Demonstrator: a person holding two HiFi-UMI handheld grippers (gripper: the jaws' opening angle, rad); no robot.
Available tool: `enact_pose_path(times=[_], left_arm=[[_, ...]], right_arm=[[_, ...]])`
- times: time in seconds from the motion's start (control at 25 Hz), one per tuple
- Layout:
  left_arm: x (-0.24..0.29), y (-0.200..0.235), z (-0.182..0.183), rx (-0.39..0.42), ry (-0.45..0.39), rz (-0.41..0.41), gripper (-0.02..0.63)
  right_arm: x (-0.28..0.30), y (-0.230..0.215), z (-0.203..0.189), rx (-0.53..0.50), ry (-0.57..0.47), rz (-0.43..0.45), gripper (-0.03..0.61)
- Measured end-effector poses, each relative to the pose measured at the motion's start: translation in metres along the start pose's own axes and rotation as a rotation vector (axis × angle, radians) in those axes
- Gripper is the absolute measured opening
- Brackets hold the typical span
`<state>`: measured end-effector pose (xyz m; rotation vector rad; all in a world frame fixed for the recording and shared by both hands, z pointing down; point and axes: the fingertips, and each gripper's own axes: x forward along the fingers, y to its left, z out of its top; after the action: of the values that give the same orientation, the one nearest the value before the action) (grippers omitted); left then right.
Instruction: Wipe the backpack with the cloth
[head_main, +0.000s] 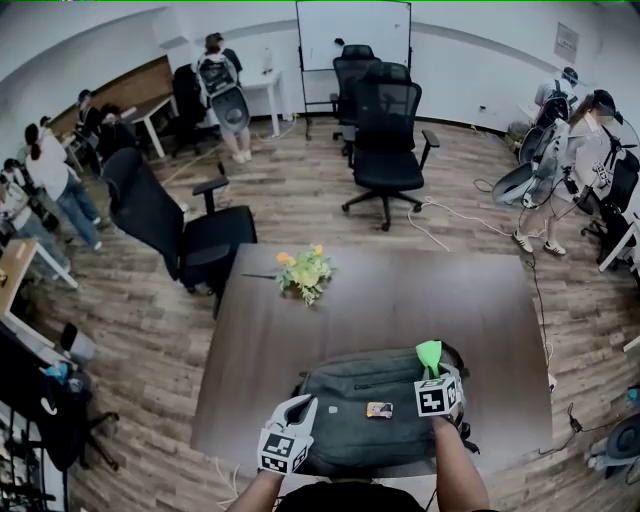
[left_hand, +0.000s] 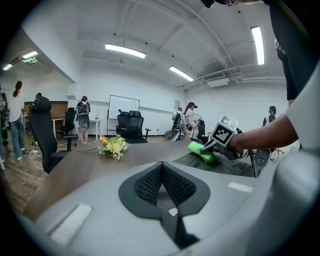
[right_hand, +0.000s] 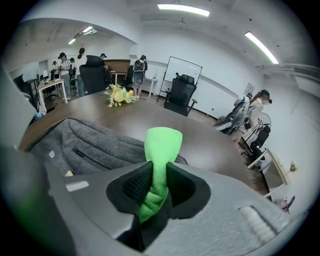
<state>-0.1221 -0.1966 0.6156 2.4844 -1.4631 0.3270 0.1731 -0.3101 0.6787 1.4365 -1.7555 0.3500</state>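
Observation:
A grey backpack (head_main: 360, 425) lies flat on the dark table (head_main: 420, 290), close to its near edge. My right gripper (head_main: 432, 372) is shut on a bright green cloth (head_main: 430, 352) and hovers over the bag's far right corner. In the right gripper view the cloth (right_hand: 162, 145) sticks up between the black pads (right_hand: 182, 187), with the backpack (right_hand: 85, 145) to the left. My left gripper (head_main: 303, 406) sits at the bag's near left edge. In its own view its jaws are pressed together, with nothing visible between them (left_hand: 162, 170), and the cloth (left_hand: 202, 152) lies ahead to the right.
A small bunch of yellow flowers (head_main: 305, 270) lies on the table beyond the bag. Black office chairs (head_main: 175, 225) (head_main: 385, 140) stand by the table's far side. Several people stand around the room's edges. Cables (head_main: 450, 215) trail on the wooden floor.

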Motion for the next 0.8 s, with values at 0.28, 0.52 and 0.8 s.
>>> enact_pose_path(times=[0.28, 0.52, 0.8], left_arm=[[0.008, -0.006, -0.004, -0.003, -0.005, -0.016, 0.018], [0.006, -0.012, -0.001, 0.001, -0.025, -0.01, 0.018], [-0.002, -0.007, -0.007, -0.008, -0.014, 0.005, 0.018]], right_arm=[[-0.012, -0.03, -0.003, 0.024, -0.033, -0.075, 0.086], [-0.023, -0.039, 0.001, 0.028, -0.105, -0.094, 0.086], [-0.039, -0.015, 0.018, 0.105, -0.204, -0.011, 0.086]])
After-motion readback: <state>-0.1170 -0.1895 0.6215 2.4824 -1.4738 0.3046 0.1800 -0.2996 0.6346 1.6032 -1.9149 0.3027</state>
